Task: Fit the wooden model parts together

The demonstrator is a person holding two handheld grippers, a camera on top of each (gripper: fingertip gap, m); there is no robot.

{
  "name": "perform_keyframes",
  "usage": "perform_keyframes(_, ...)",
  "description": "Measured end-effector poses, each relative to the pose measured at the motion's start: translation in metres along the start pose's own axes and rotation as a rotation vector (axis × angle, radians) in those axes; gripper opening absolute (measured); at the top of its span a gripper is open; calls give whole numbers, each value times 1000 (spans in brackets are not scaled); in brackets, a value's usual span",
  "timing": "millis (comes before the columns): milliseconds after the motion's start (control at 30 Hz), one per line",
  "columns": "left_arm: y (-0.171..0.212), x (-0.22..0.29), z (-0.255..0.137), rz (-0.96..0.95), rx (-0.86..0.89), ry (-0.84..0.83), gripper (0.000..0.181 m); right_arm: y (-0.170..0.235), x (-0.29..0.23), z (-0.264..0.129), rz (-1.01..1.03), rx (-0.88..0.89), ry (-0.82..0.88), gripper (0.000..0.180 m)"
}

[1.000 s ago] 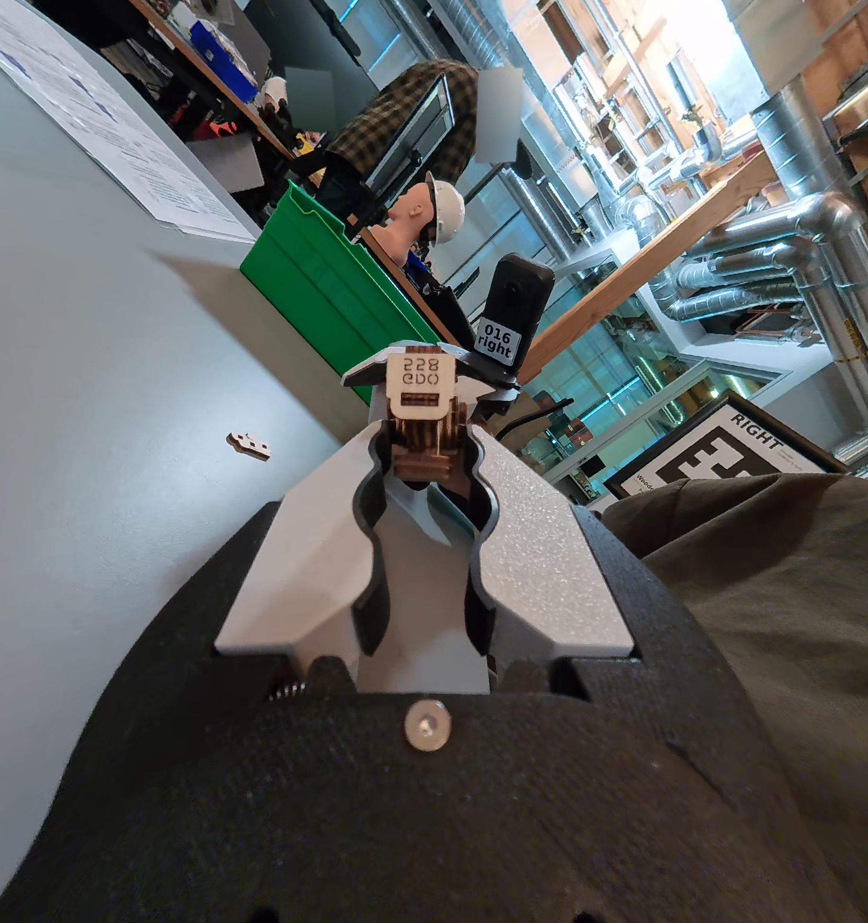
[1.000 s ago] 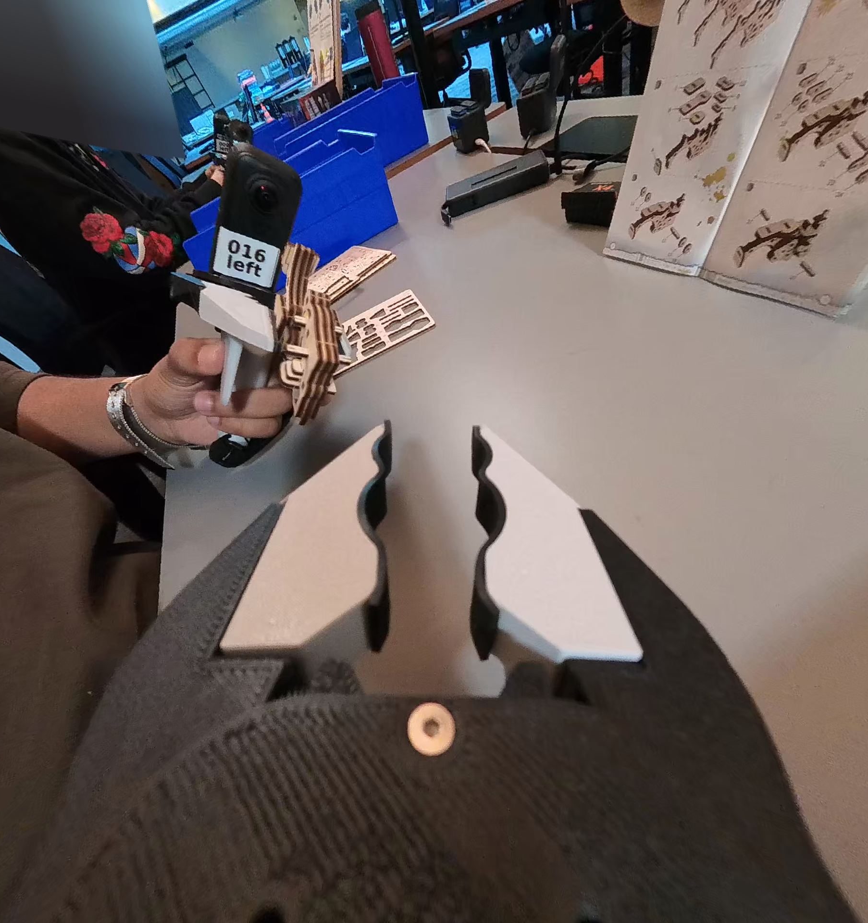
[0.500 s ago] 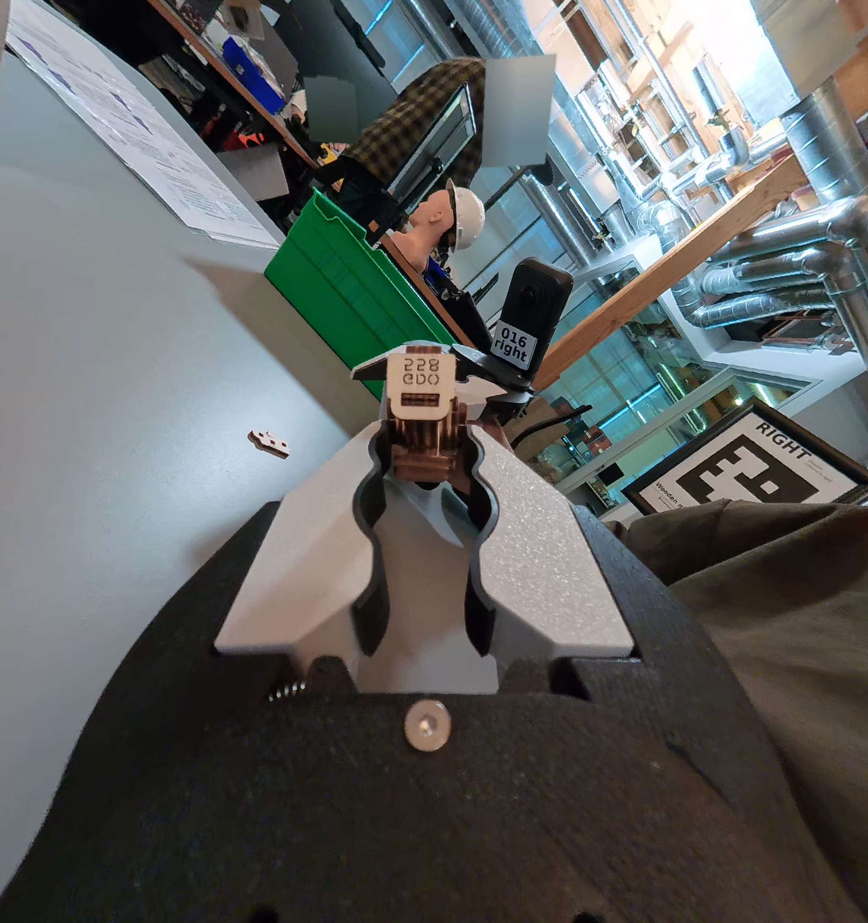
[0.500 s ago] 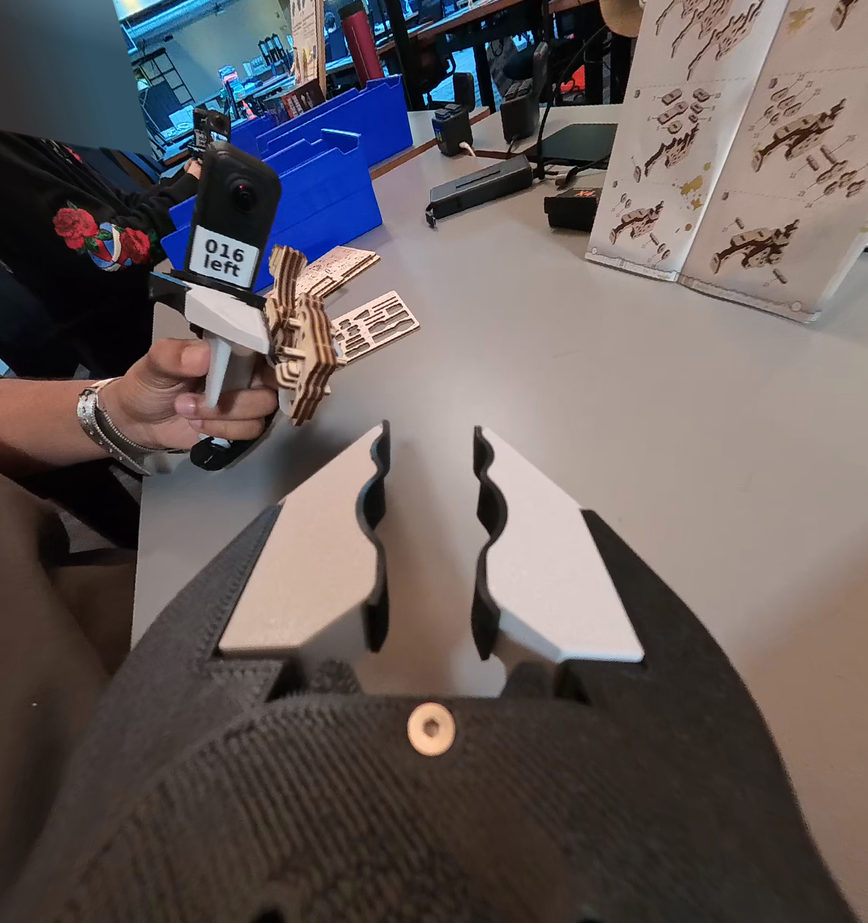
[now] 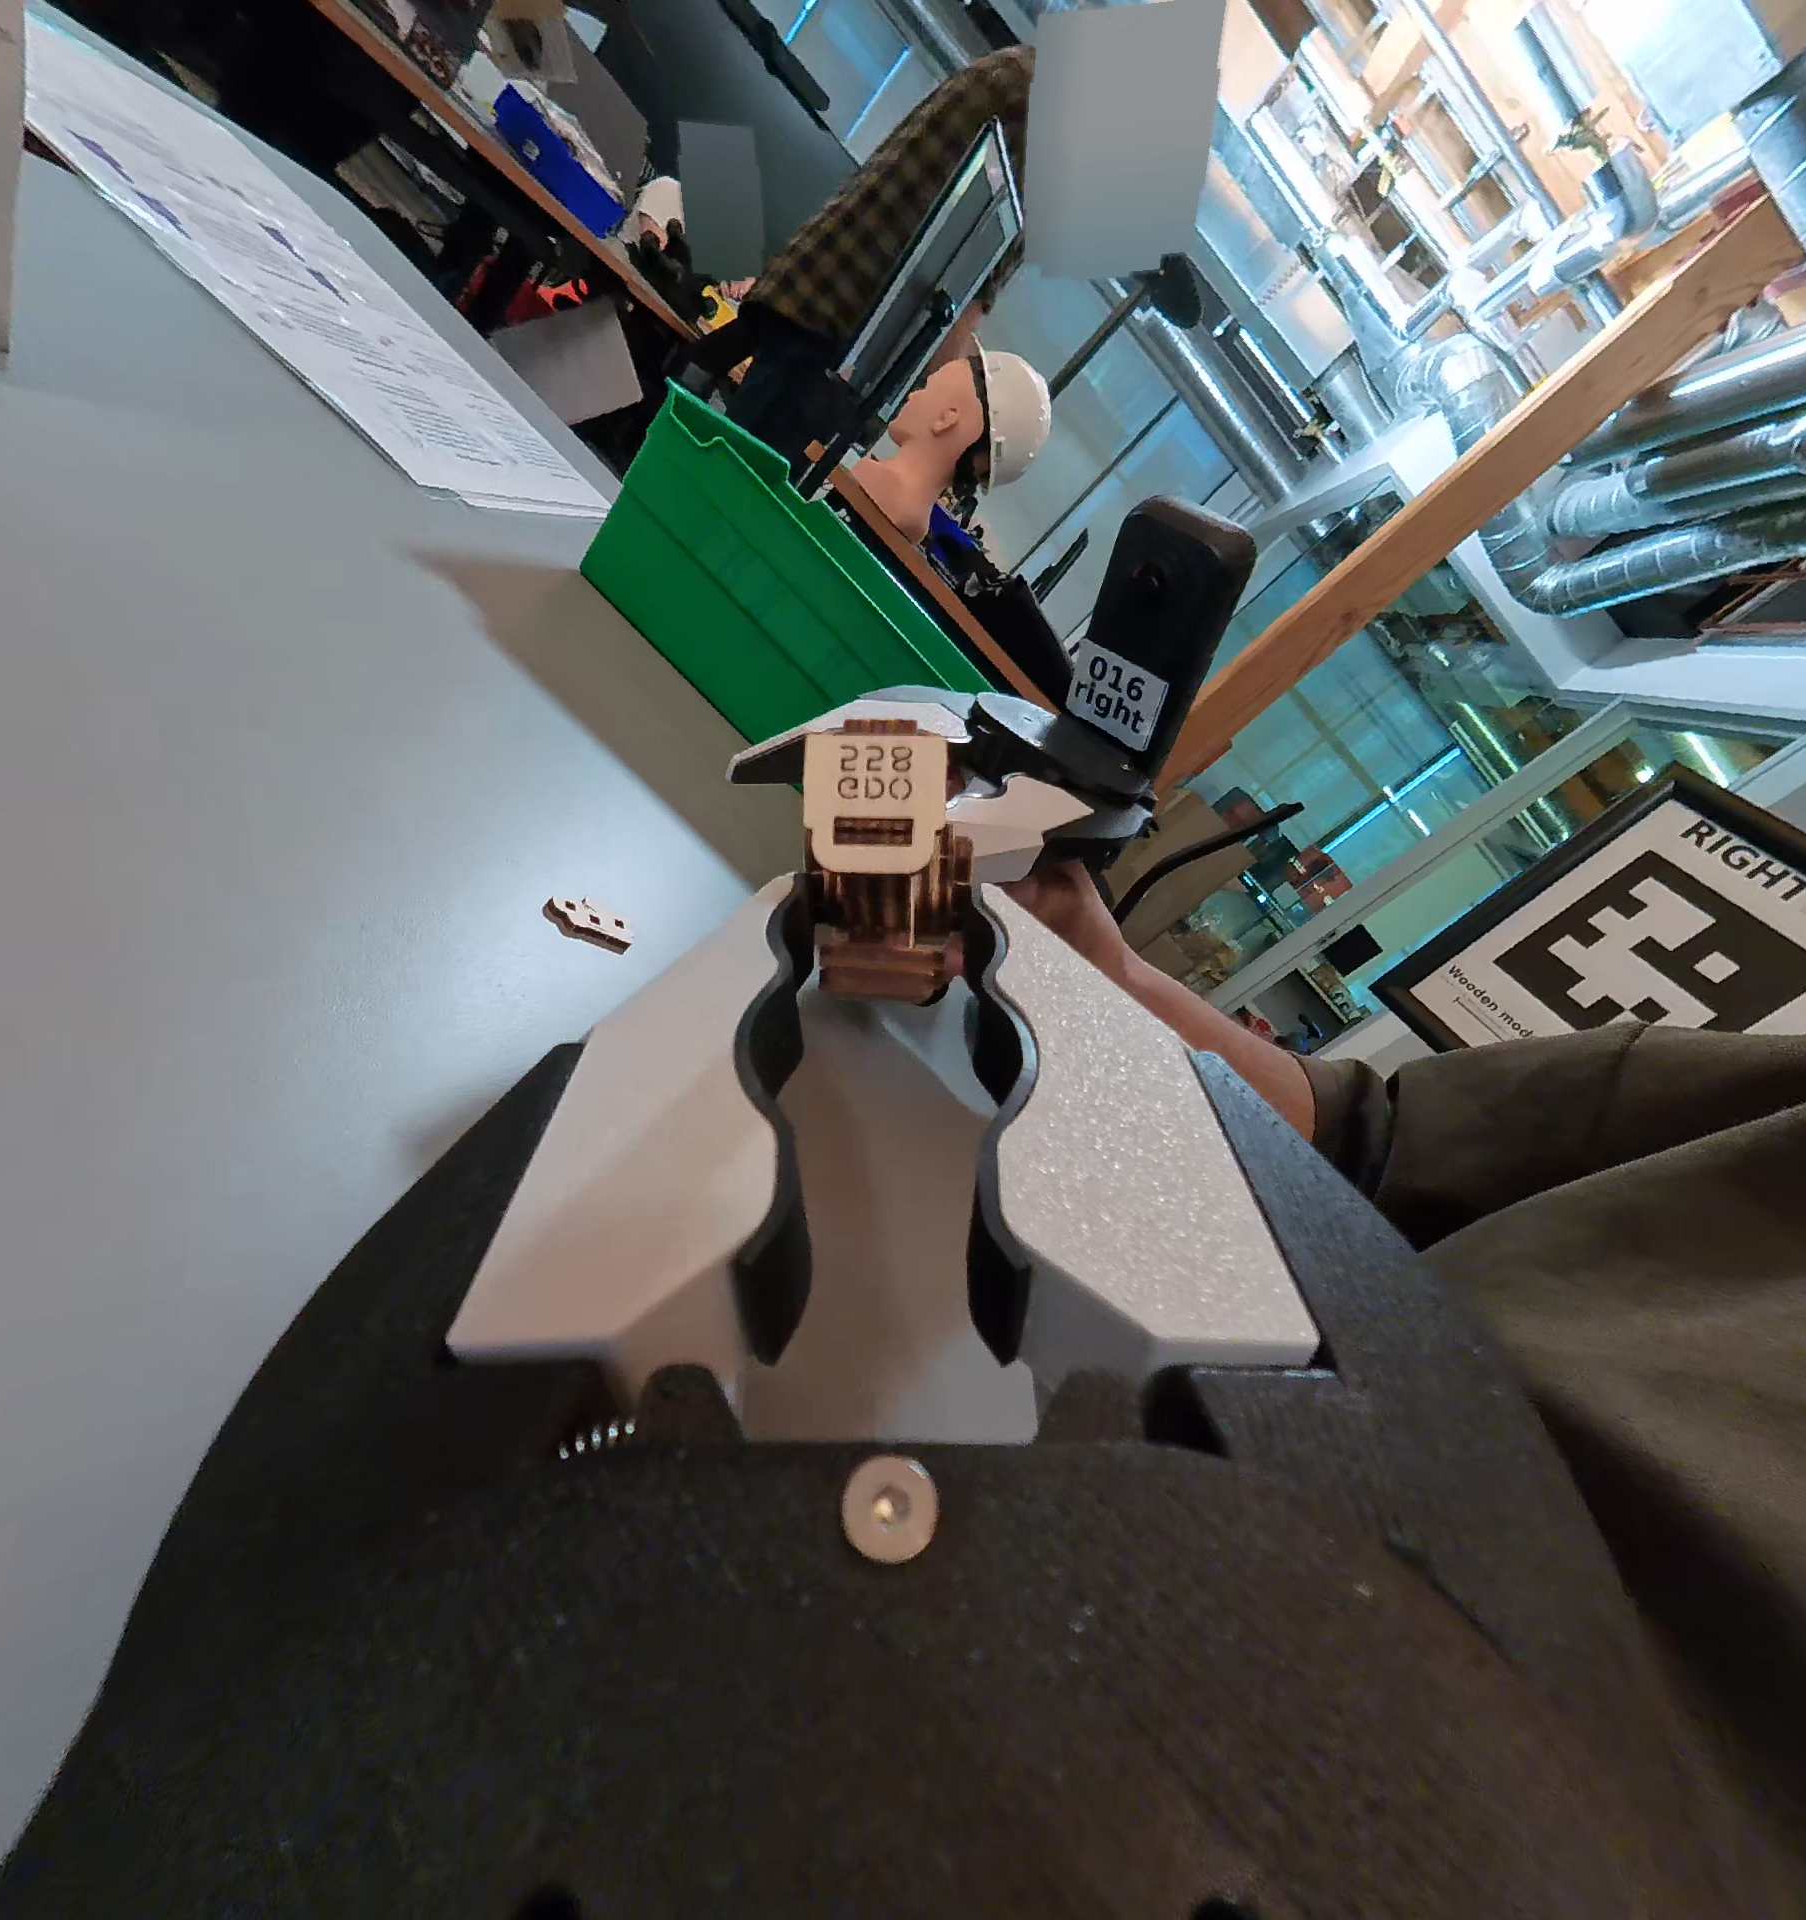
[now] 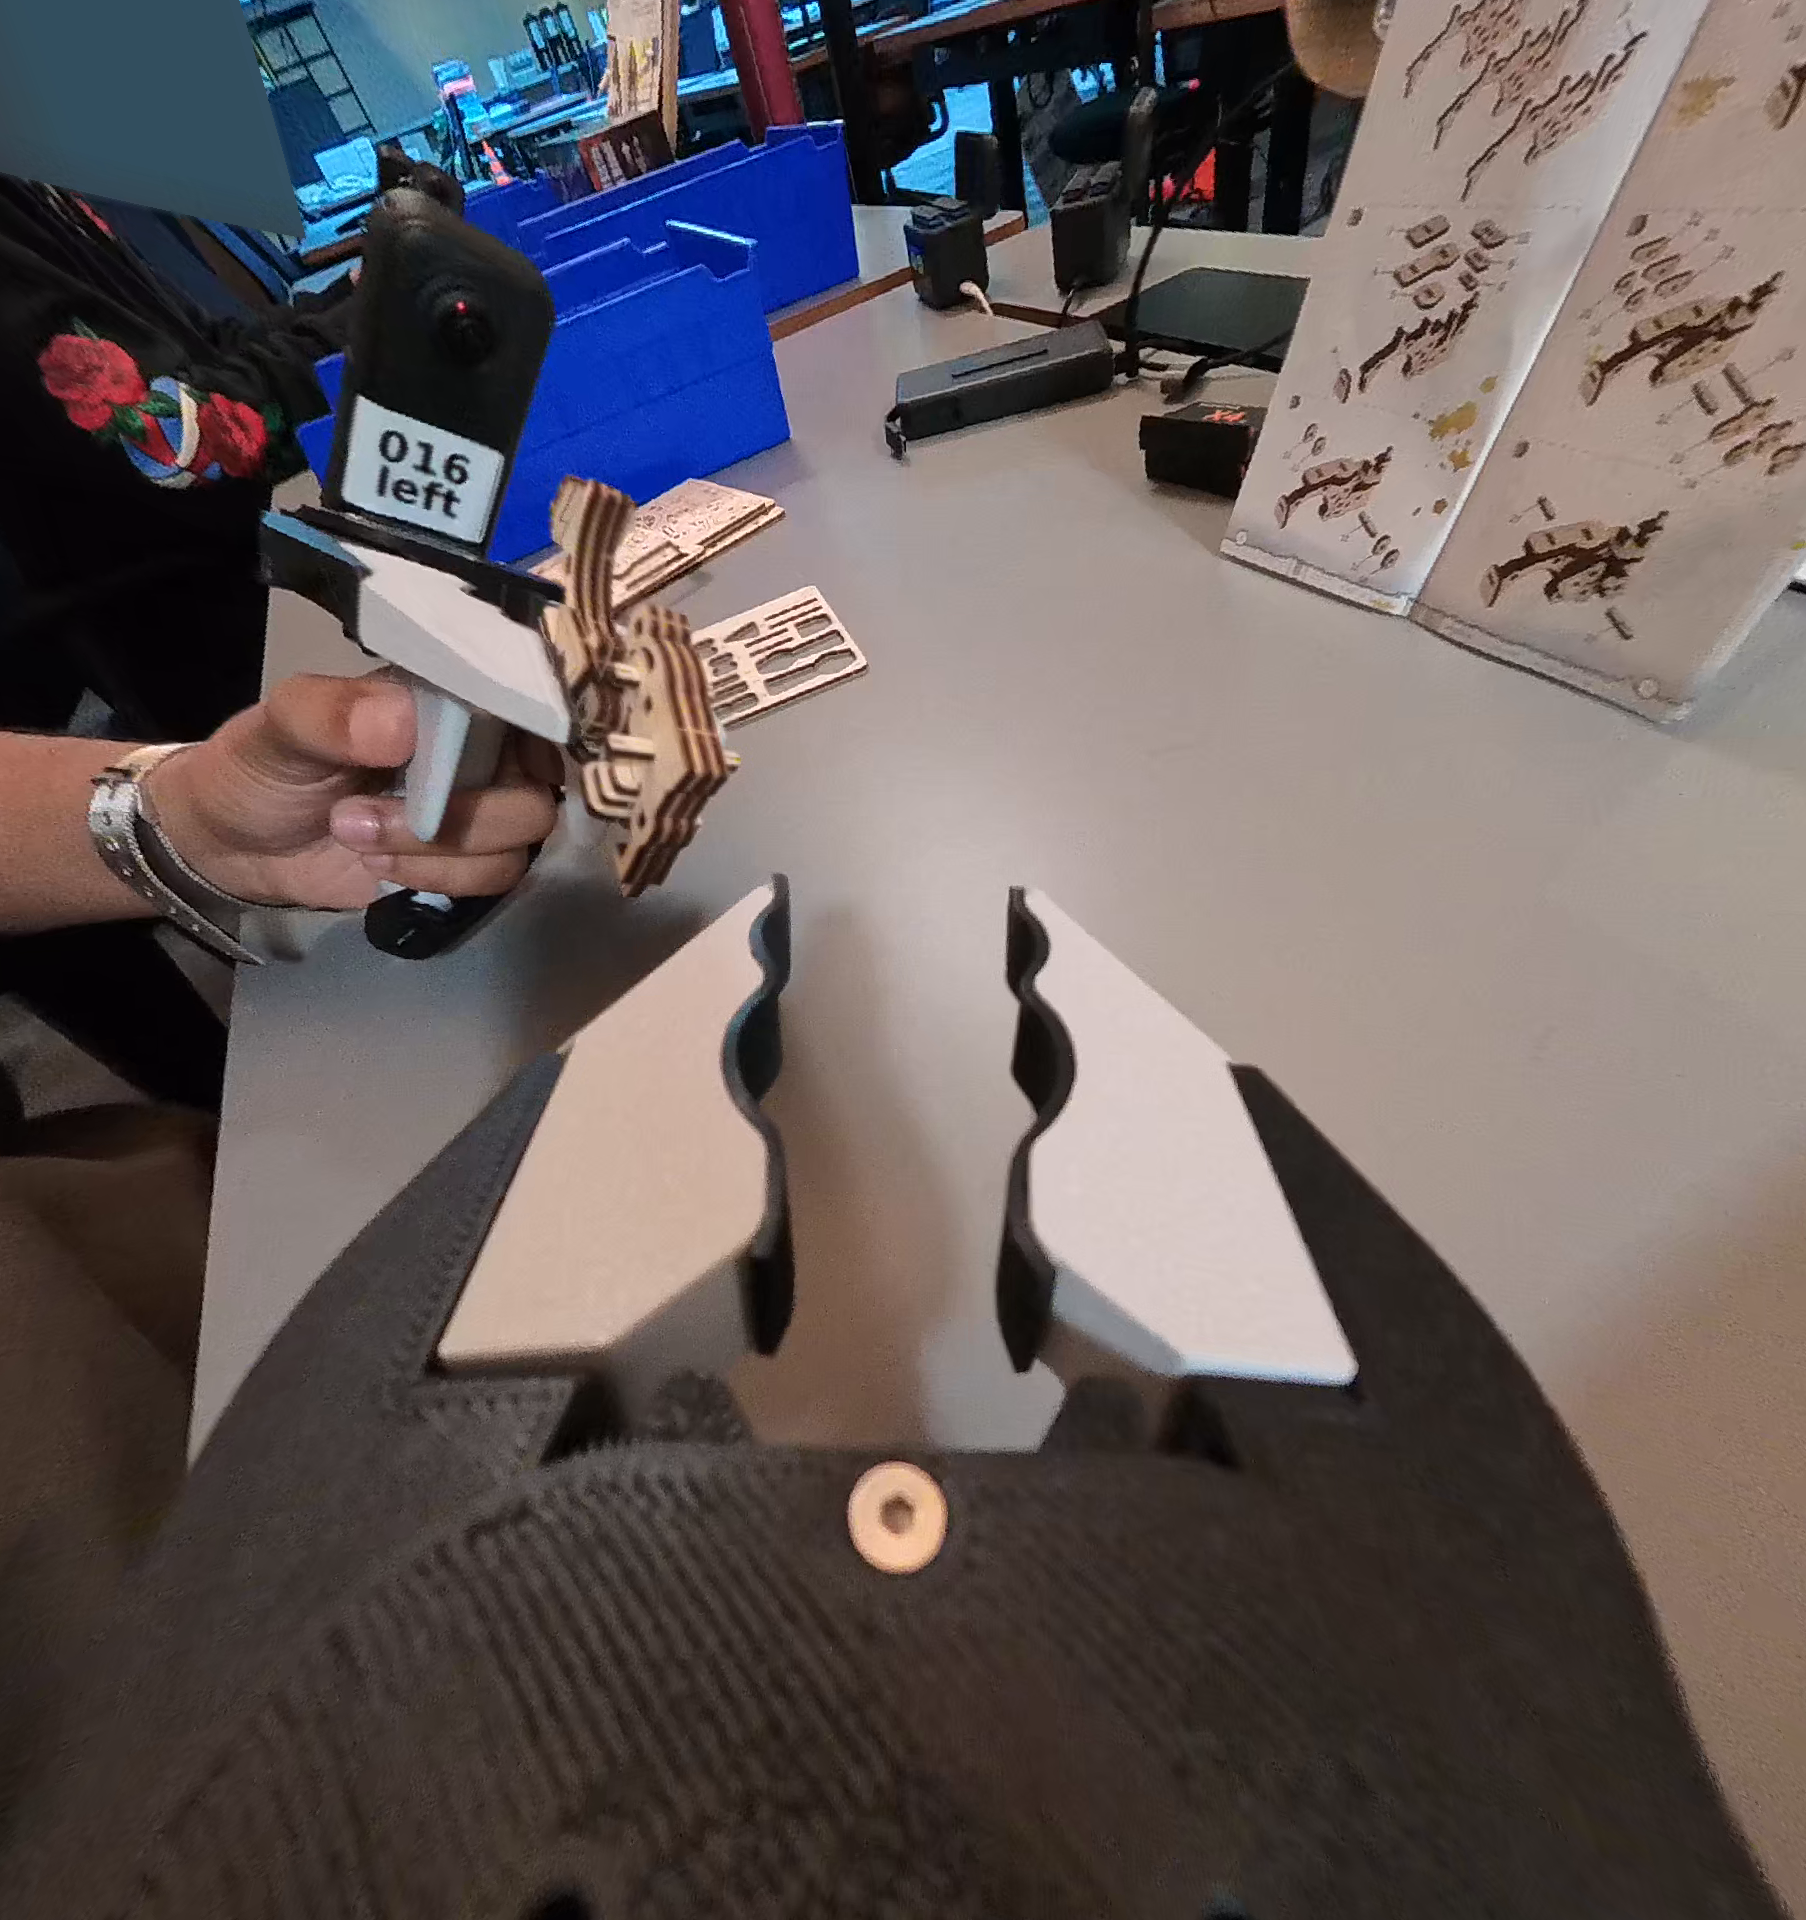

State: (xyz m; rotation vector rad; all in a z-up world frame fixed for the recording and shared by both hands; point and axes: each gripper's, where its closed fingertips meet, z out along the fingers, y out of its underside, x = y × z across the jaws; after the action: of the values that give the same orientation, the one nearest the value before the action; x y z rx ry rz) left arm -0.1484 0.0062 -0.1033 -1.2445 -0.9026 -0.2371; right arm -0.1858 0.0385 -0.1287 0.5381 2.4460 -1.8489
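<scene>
Closer now, my left claw grips the layered brown plywood model; right claw gapes empty beside it, next part unpicked.

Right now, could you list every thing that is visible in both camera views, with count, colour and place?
wooden model: one, tan, held in the left gripper
loose wooden piece: one, tan, on the table
part sheets: at least two, tan, flat by the blue bins
blue bins: several, blue, far table edge
green bin: one, green, table end
instruction sheet: one, white, standing on the right
table: one, grey
left gripper: shut
right gripper: open, empty
</scene>
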Motion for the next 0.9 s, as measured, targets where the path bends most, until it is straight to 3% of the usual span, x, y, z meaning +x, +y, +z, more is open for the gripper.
perform_keyframes(233,2,-2,2,21,-11,-22,25,-1,1,1,-98,-1,69,57)
perform_keyframes(467,2,-2,1,12,-8,-23,25,2,7,-3,-133,-51,150,61)
perform_keyframes(733,-7,-19,-8,-267,71,53,25,12,13,6,-190,-120,167,58)
perform_keyframes(900,-18,-34,-19,-346,129,37,25,18,26,9,-232,-151,201,55)
